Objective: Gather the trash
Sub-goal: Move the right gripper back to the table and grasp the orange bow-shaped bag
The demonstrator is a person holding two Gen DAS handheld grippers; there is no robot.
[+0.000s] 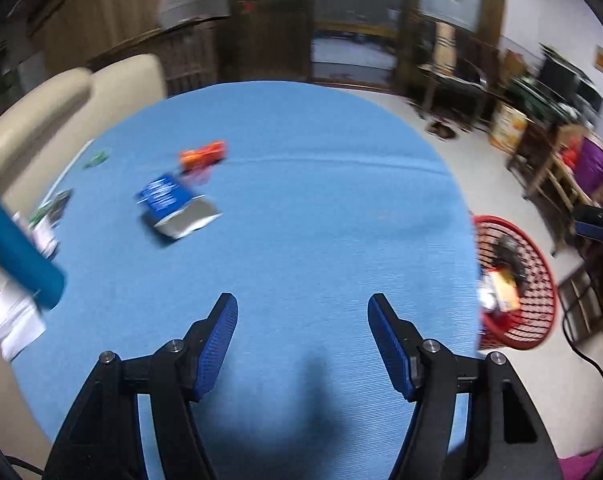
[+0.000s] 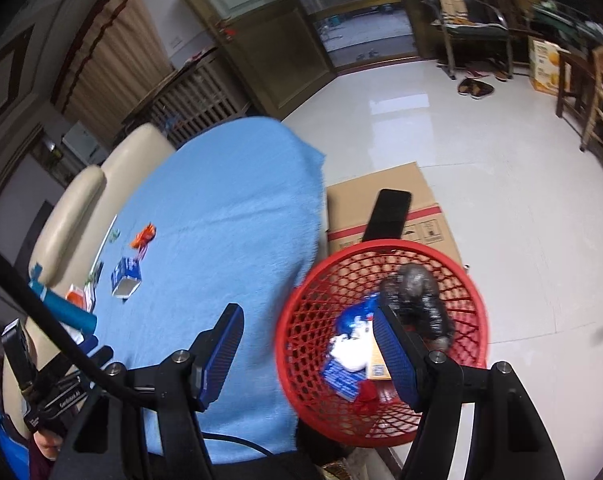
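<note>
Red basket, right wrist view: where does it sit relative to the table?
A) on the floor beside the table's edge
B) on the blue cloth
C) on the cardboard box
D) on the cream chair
A: the red basket stands on the floor beside the edge of the blue-clothed table, in front of the cardboard box, with trash inside it.

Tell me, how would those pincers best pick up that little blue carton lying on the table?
Grip the blue carton across its two long side walls, coming down from above. It lies flat on the blue cloth with clear space around it, and looks narrower than the open left gripper.
</note>
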